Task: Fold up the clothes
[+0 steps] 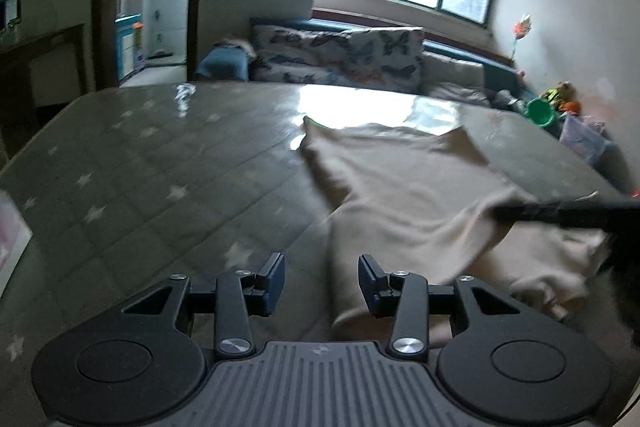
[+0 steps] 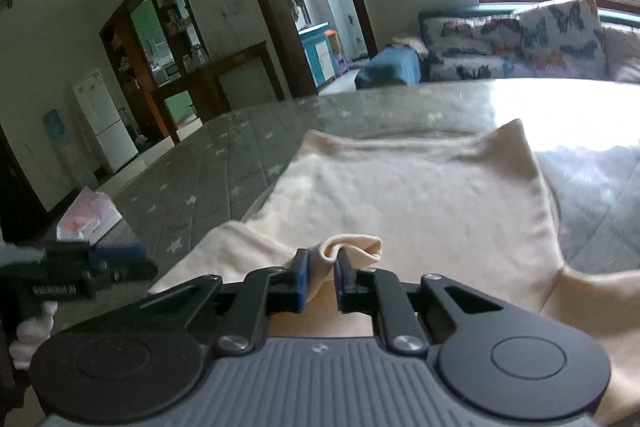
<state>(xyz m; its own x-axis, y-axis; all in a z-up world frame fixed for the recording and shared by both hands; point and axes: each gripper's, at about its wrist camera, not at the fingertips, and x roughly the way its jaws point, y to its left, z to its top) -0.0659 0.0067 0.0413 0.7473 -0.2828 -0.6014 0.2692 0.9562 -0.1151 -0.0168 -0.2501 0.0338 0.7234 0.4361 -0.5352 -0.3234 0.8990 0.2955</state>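
A cream garment lies spread on a grey star-patterned table, with its two far corners pointing away from me. My left gripper hovers open at the garment's near left edge, and nothing sits between its fingers. In the right wrist view, my right gripper is shut on a bunched fold of the cream garment at its near edge. The left gripper shows blurred at the left of that view, off the cloth. The right gripper's dark finger crosses the garment at the right of the left wrist view.
A pink and white box rests on the table's left edge. Behind the table stands a sofa with butterfly cushions. Toys and a green bucket sit at the far right. A doorway and a white fridge are beyond the table.
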